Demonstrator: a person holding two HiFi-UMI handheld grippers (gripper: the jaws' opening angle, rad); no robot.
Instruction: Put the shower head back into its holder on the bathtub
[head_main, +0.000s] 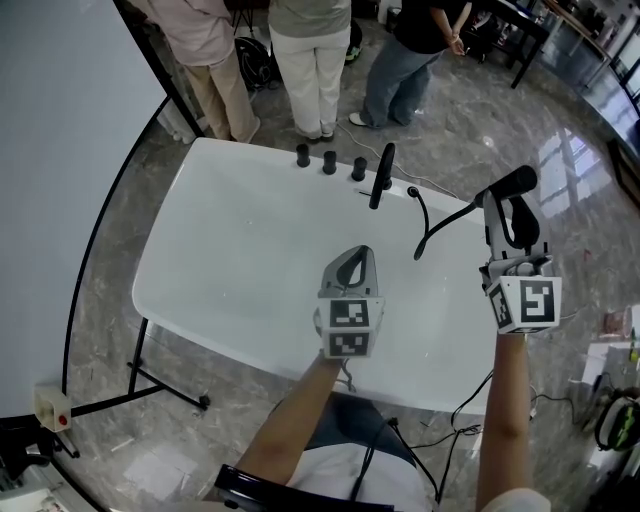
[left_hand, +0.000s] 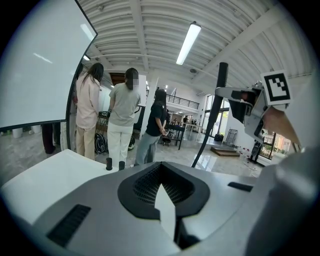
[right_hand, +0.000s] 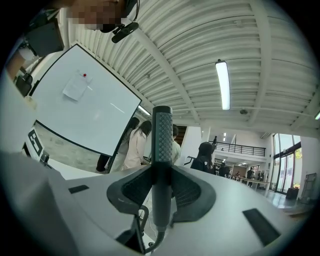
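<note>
Left gripper (head_main: 361, 253) hangs over the middle of the bathtub (head_main: 180, 260); its fingers are closed tip to tip, with nothing between them.

Right gripper (head_main: 503, 212) is raised off the tub's right end, over the floor (head_main: 560, 120); its fingers are clamped on the shower head (head_main: 515, 182), with the pads pressing its handle from both sides; in the right gripper view the head stands upright between them, its studded face towards the camera.

Shower head is in the air, clear of the tub and well apart from the fittings; the hose (head_main: 428, 232) runs from it down and left, then curves up to a round outlet on the far rim.

On that rim stand three short black knobs (head_main: 329, 162) in a row; just right of them is a tall fitting (head_main: 381, 175), slanted, with the hose outlet beside it; whether it is the holder cannot be told.

Tub is white and rests on a black frame (head_main: 140, 375).

Three people (head_main: 310, 60) stand beyond the far rim, their backs visible in the left gripper view; a whiteboard (head_main: 60, 150) stands at the left.
</note>
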